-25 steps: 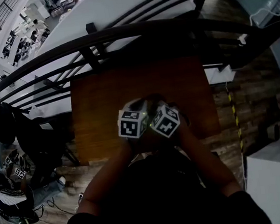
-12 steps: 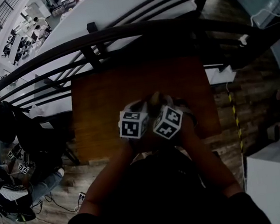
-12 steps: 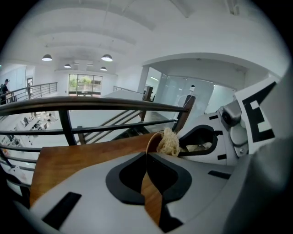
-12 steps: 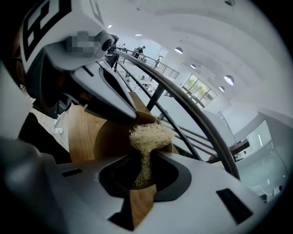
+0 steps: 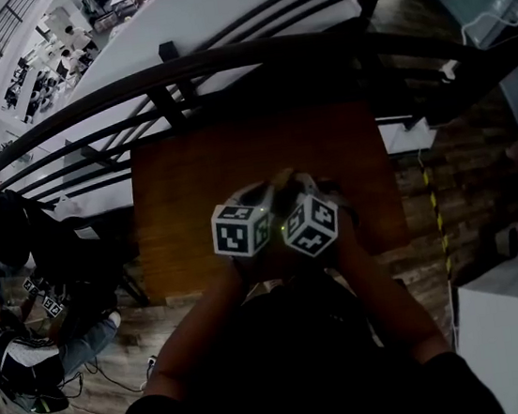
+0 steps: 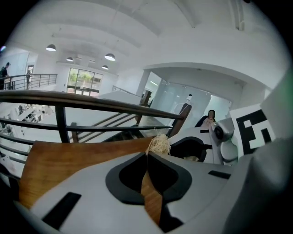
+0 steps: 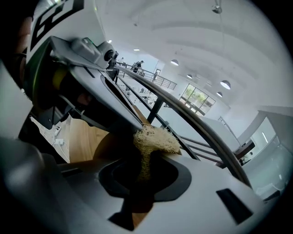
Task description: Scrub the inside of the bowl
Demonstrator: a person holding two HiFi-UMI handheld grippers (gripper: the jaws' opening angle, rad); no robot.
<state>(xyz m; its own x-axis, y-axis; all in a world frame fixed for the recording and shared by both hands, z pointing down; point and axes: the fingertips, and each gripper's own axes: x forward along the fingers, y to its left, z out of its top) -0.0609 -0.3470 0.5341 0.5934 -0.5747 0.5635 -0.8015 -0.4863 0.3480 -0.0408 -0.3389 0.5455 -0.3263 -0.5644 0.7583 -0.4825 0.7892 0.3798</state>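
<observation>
Wooden table (image 5: 181,193) is seen beside a dark railing (image 5: 221,64) above an open hall. The jaws of the left gripper (image 6: 147,154) are pressed together at the tips. Just beside it, a pale fibre scrubber (image 7: 155,139) is clamped by the right gripper (image 7: 147,157) — the bowl cannot be made out in any view.

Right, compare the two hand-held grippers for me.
On the left hand-held gripper the jaws press together; on the right hand-held gripper the stem of the fibre scrubber parts them slightly. Left shows only a small tuft at its tips; right has the big tuft fanning above. Both are shut on that scrubber over the wooden table.
</observation>
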